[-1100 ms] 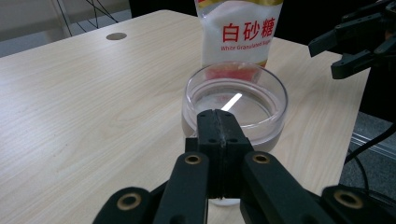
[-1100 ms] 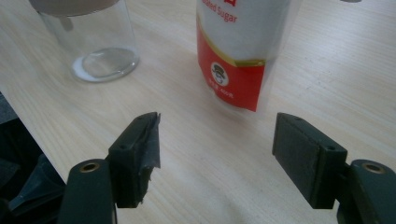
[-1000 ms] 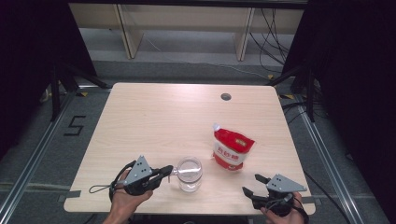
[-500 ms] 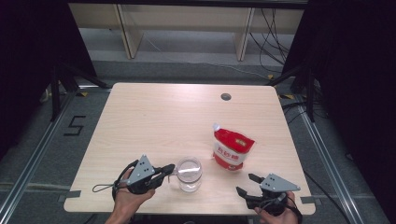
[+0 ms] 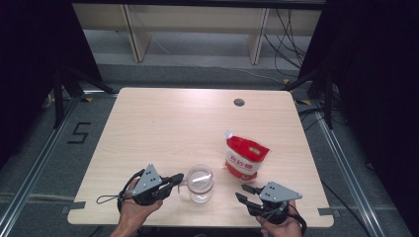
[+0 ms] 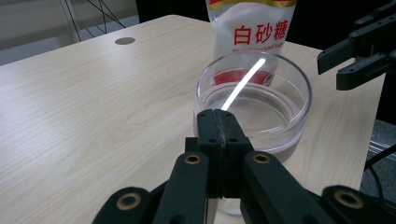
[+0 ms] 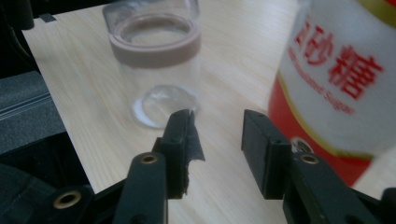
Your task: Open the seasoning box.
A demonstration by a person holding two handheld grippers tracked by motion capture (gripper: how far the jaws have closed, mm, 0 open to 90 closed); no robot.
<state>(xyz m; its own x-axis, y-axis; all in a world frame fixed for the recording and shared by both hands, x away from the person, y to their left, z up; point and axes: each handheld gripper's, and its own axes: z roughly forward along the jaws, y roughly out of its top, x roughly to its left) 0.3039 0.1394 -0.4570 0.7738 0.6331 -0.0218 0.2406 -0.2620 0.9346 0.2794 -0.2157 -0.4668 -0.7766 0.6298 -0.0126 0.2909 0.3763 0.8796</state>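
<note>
A clear glass jar (image 5: 200,183) with a brownish band under its rim stands near the table's front edge. Behind it to the right stands a red and white sugar pouch (image 5: 245,157). My left gripper (image 5: 174,179) is shut, its tips right at the jar's left wall; in the left gripper view the jaws (image 6: 219,133) are pressed together just before the jar (image 6: 254,107), with the pouch (image 6: 252,28) behind. My right gripper (image 5: 245,193) is open to the jar's right, nothing between its jaws (image 7: 217,126); it looks at the jar (image 7: 159,60) and the pouch (image 7: 336,79).
The light wooden table (image 5: 163,128) has a round cable hole (image 5: 239,102) at the back right. Black curtains flank the table and shelving legs stand behind it. The right gripper's jaws (image 6: 359,51) show beyond the jar in the left gripper view.
My right gripper has moved left, closer to the jar and the pouch. The left gripper, the jar and the pouch have stayed put.
</note>
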